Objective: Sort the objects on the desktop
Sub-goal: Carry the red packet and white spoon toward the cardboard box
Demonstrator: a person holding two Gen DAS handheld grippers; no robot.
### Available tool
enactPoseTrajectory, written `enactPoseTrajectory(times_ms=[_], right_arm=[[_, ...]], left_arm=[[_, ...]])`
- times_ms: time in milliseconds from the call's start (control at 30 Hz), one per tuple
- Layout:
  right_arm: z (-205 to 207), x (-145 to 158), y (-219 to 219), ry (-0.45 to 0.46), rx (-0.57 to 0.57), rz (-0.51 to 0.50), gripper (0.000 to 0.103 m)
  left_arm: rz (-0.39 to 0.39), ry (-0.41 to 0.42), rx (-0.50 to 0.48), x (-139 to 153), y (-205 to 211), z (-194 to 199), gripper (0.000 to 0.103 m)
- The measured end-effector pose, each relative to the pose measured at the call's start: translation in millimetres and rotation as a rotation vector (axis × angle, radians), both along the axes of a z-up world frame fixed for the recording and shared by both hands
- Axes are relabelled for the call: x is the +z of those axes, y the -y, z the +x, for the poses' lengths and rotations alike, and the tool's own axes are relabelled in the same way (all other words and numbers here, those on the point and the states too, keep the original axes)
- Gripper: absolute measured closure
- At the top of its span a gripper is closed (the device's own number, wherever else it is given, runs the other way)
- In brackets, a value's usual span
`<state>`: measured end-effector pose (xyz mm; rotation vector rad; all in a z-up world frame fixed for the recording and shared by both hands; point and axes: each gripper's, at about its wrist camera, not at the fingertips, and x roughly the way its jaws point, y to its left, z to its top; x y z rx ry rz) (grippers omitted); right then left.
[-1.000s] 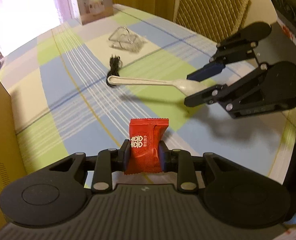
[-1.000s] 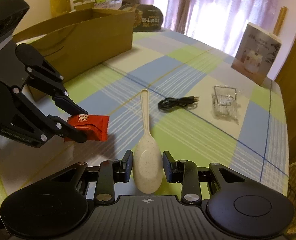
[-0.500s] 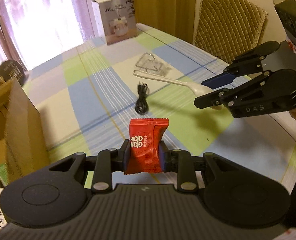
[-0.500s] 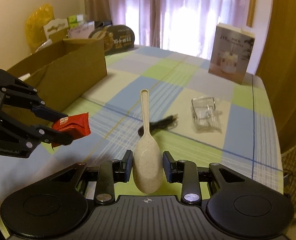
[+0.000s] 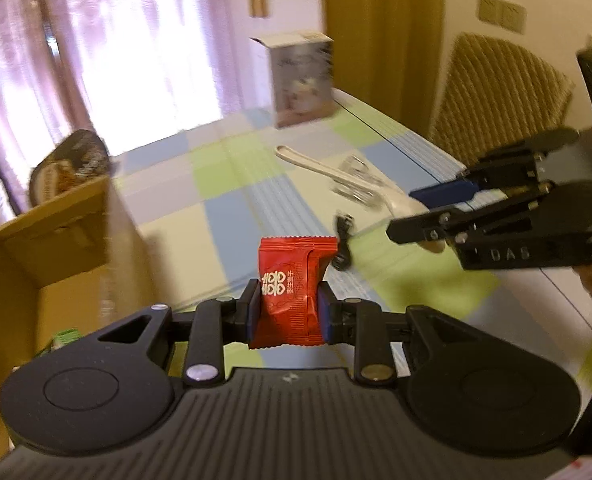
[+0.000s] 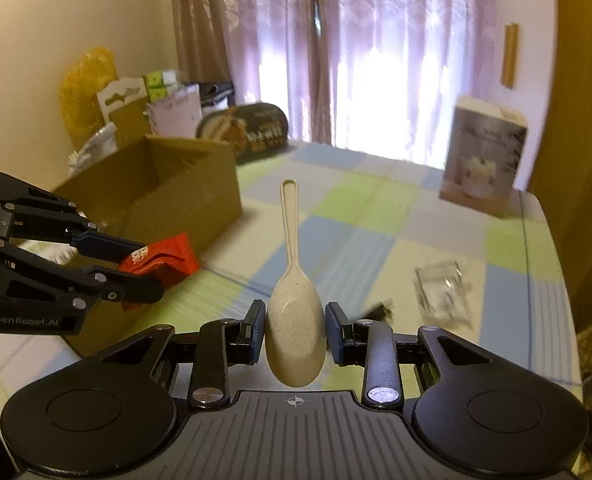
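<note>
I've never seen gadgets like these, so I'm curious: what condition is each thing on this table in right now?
Left hand-held gripper: shut on red snack packet, lifted.
Right hand-held gripper: shut on beige spoon, handle pointing away.
Cardboard box: open at the top.
Black cable: lying loose on the tablecloth.
Clear plastic bag: lying flat.
White carton: standing upright.

Left wrist view sat just behind the left claw (image 5: 287, 312), above the table (image 5: 231, 216), and faced the curtained window at 12 o'clock; the right claw (image 5: 428, 212) showed at 3 o'clock. Right wrist view sat just behind the right claw (image 6: 294, 330) and faced the same window; the left claw (image 6: 143, 268) showed at 9 o'clock. Both views shared the cardboard box (image 5: 55, 248) (image 6: 163, 188), the white carton (image 5: 300, 80) (image 6: 480, 156) and the checked tabletop.
</note>
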<state>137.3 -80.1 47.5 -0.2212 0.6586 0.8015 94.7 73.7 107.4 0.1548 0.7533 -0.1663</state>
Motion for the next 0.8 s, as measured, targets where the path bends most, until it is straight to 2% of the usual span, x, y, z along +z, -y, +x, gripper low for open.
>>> enactPoseTrajectory(times_ms=[200, 333, 600, 800], right_arm=[[-4.9, 16.0, -31.8, 0.014, 0.039, 0.052, 0.074], [-5.8, 19.4, -51.6, 0.006, 0.058, 0.080, 0.074], [-11.7, 27.9, -100.4, 0.003, 0.125, 0.124, 0.074], [-23.2, 36.2, -139.0, 0.003, 0.193, 0.162, 0.074]], left_arm=[[-0.033, 0.065, 0.102, 26.6, -36.8, -9.0, 0.079], [-0.019, 0.109, 0.171, 40.4, -58.5, -16.9, 0.079], [-0.018, 0.133, 0.296, 50.2, -104.2, -28.6, 0.079], [-0.027, 0.153, 0.427, 56.1, -150.5, -43.7, 0.079]])
